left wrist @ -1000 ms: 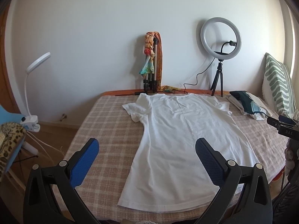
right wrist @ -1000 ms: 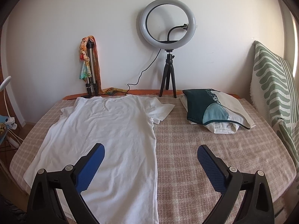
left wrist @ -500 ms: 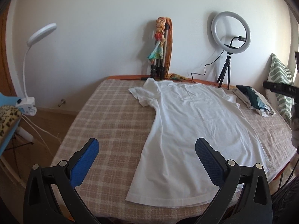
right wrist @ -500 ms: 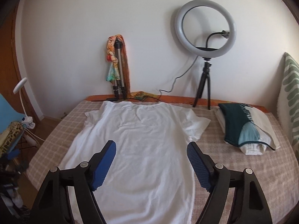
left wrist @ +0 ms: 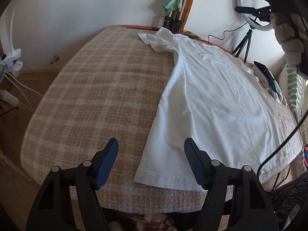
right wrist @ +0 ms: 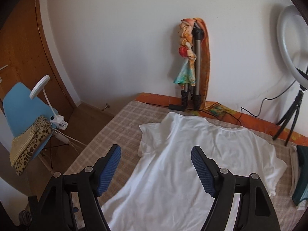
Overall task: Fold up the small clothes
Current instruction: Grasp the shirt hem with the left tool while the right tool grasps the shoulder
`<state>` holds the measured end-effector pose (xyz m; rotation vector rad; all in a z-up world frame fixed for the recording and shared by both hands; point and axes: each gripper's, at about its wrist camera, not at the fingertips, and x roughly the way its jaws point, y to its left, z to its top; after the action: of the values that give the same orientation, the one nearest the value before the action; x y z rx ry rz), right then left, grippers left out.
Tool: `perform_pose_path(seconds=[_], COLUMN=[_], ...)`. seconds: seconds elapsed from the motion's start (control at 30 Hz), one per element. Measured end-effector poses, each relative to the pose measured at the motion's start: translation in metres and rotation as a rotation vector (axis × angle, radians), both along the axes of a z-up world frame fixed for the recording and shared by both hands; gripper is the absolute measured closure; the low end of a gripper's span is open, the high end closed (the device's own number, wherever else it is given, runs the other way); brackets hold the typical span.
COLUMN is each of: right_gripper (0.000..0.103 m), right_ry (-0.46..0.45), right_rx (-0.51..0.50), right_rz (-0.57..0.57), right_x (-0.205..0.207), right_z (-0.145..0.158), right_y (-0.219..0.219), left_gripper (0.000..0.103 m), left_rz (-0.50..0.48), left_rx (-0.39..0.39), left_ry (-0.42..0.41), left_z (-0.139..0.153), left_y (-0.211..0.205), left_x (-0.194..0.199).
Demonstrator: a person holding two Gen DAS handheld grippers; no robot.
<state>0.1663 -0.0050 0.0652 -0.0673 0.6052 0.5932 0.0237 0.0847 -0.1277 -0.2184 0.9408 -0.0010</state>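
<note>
A white T-shirt (left wrist: 207, 100) lies spread flat on a bed with a beige checked cover (left wrist: 92, 100), neck toward the wall. My left gripper (left wrist: 151, 150) is open and empty, hovering just above the shirt's near left hem corner (left wrist: 146, 175). In the right wrist view the same shirt (right wrist: 192, 165) fills the lower middle. My right gripper (right wrist: 156, 154) is open and empty above the shirt's left side, near its crumpled left sleeve (right wrist: 150, 138).
A folded tripod draped with a coloured scarf (right wrist: 192, 61) and a ring light (right wrist: 292, 42) stand by the wall. Folded dark and white clothes (right wrist: 300, 173) lie at the right. A blue chair (right wrist: 21, 115) and clip lamp (right wrist: 46, 100) stand left of the bed.
Both grippers have swung left and lower toward the shirt. The left one now hangs over the near hem corner, the right one over the left sleeve side. Both jaws have narrowed a little.
</note>
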Motion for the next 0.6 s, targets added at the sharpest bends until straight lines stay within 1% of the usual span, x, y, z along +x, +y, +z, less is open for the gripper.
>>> perform_pose_path(seconds=[0.03, 0.1, 0.13, 0.17, 0.23, 0.3, 0.33, 0.37, 0.4, 0.47, 0.5, 0.57, 0.6], right_gripper=[0.026, 0.029, 0.029, 0.031, 0.032, 0.035, 0.035, 0.038, 0.041, 0.043, 0.044, 0.045, 0.045], right_ry=[0.014, 0.044, 0.060, 0.075, 0.097, 0.120, 0.138, 0.158, 0.177, 0.207, 0.216, 0.233, 0.238], right_rx=[-0.005, -0.023, -0.031, -0.041, -0.061, -0.086, -0.097, -0.103, -0.107, -0.119, -0.127, -0.143, -0.150], right_rz=[0.009, 0.021, 0.028, 0.034, 0.045, 0.059, 0.062, 0.068, 0.074, 0.072, 0.069, 0.070, 0.070], right_x=[0.009, 0.030, 0.039, 0.049, 0.067, 0.083, 0.091, 0.100, 0.108, 0.124, 0.131, 0.143, 0.148], right_z=[-0.002, -0.008, -0.013, -0.018, -0.028, -0.040, -0.046, -0.053, -0.058, -0.069, -0.073, -0.083, -0.087], right_y=[0.012, 0.037, 0.047, 0.059, 0.081, 0.102, 0.112, 0.121, 0.129, 0.145, 0.152, 0.164, 0.171], left_gripper=[0.033, 0.038, 0.042, 0.043, 0.043, 0.044, 0.049, 0.057, 0.060, 0.070, 0.075, 0.093, 0.094], left_rz=[0.002, 0.002, 0.000, -0.001, -0.004, 0.001, 0.002, 0.002, 0.001, 0.000, -0.004, -0.011, -0.010], left_rx=[-0.010, -0.031, -0.045, -0.057, -0.062, -0.083, -0.098, -0.108, -0.114, -0.124, -0.148, -0.229, -0.256], left_ry=[0.010, 0.034, 0.044, 0.052, 0.044, 0.040, 0.037, 0.035, 0.033, 0.029, 0.030, 0.039, 0.045], left_z=[-0.003, -0.009, -0.012, -0.015, -0.014, -0.014, -0.014, -0.014, -0.014, -0.015, -0.015, -0.019, -0.021], left_y=[0.002, 0.006, 0.007, 0.008, 0.010, 0.013, 0.015, 0.017, 0.019, 0.021, 0.023, 0.028, 0.030], left_x=[0.002, 0.005, 0.006, 0.007, 0.006, 0.007, 0.006, 0.005, 0.005, 0.005, 0.005, 0.006, 0.007])
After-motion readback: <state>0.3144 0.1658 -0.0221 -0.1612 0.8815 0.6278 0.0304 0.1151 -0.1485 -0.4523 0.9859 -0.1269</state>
